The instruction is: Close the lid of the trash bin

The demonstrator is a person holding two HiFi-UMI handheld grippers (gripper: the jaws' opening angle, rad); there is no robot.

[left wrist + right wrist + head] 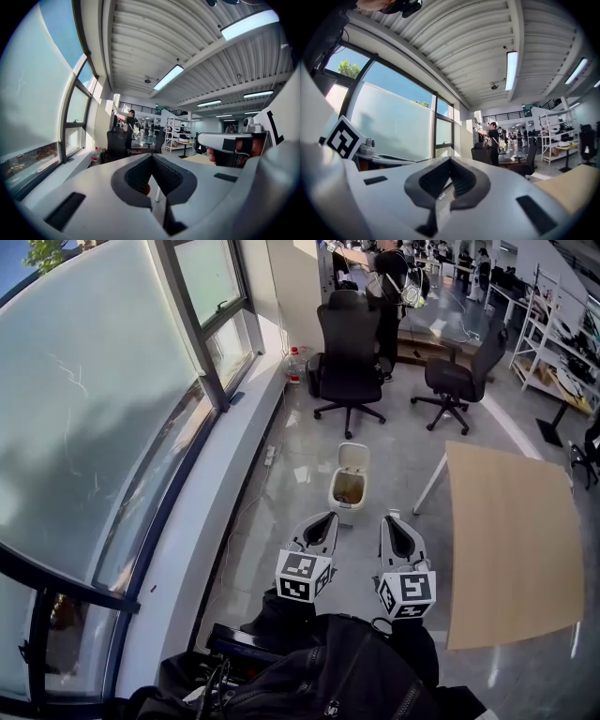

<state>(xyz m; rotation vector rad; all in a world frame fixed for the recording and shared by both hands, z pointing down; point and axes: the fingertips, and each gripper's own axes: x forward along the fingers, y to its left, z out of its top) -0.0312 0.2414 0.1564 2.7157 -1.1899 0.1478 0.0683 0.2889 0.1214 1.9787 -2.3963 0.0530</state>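
Left tongs (327, 517), right tongs (388, 521) both shut, empty, short of bin (348, 488) on floor (302, 451); lid (353, 457) upright. Hard shove may topple bin.

White L gripper (326, 517), R gripper (389, 520), blk jacket (349, 667)

glossy floor (398, 451), matt wooden table (511, 540), plastic bin (343, 510).

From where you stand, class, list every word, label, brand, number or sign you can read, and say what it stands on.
No readable text in any view.
Left gripper and right gripper: black-and-white square marker patterns only, no letters or numbers.
Trash bin: no label visible.
Shelves: anything printed there is too small to read.
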